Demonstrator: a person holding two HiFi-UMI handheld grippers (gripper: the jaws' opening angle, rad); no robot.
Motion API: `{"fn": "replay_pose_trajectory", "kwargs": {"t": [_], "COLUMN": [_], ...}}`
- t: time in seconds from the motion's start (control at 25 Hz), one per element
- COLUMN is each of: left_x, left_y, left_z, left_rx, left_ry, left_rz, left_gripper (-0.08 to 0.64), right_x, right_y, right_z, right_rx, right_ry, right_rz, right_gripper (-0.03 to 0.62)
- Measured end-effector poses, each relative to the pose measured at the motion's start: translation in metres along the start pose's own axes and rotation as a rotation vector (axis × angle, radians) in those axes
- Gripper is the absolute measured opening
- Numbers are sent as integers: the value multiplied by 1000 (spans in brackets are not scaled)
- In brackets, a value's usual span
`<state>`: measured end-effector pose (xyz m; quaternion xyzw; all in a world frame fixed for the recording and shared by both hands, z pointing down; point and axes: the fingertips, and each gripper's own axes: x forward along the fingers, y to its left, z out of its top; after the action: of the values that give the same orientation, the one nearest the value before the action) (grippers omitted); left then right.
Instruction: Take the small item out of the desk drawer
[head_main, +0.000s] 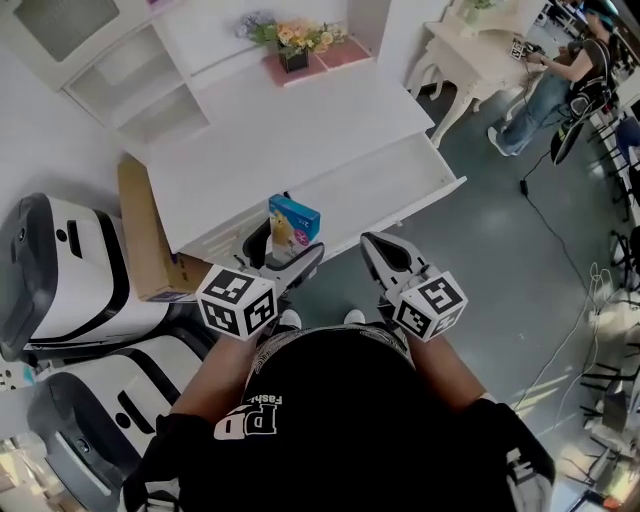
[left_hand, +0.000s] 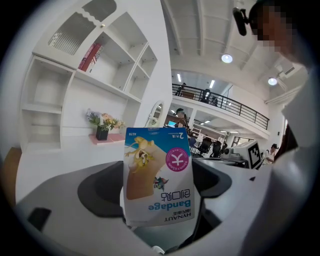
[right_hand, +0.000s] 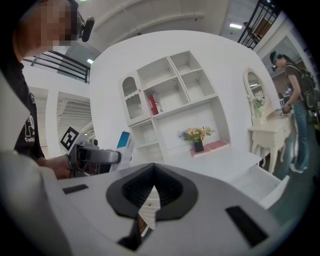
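A small blue bandage box is held upright over the front edge of the white desk. My left gripper is shut on its lower end. In the left gripper view the box stands between the dark pads, its print upside down. The desk drawer stands pulled open to the right of the box, its inside bare white. My right gripper hovers just before the drawer's front, shut with nothing held; its jaws meet at the tips. From the right gripper view the left gripper and box show at the left.
A flower pot and a pink pad sit at the desk's back. White shelves rise at the back left. A cardboard box and white-and-black machines stand left. A second white table and a person are at right.
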<state>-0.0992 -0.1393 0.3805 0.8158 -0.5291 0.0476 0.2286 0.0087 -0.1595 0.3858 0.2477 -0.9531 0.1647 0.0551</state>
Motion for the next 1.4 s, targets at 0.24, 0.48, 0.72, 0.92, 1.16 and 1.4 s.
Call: {"fn": "replay_pose_trajectory", "kwargs": {"t": [0.24,0.48,0.72,0.92,1.16,1.4], "left_x": [-3,-5,-4,-5,-5,-6], "left_y": [11,17,18,20,20,21], "left_z": [-4,-5,1,3,2,0], "left_rx": [-2,2,9,12,4,1], "left_ry": [10,21,8,2,1,-2], "left_rz": [-6,-12,-26,-25,-20,-15], "left_gripper": [419,420,419,419,419,419], "right_x": [6,11,15,18,20,20], "right_y": [7,12,10,10,14,14], "right_z": [3,4,7,6,6,4], "right_rx": [-16,-20,-28,-24,-24,-36], "right_ry": [-4,-7,-10,-4,5,14], "right_rz": [-13,-24,-33,-25,-2,5], "right_gripper": [8,8,8,8,8,8]}}
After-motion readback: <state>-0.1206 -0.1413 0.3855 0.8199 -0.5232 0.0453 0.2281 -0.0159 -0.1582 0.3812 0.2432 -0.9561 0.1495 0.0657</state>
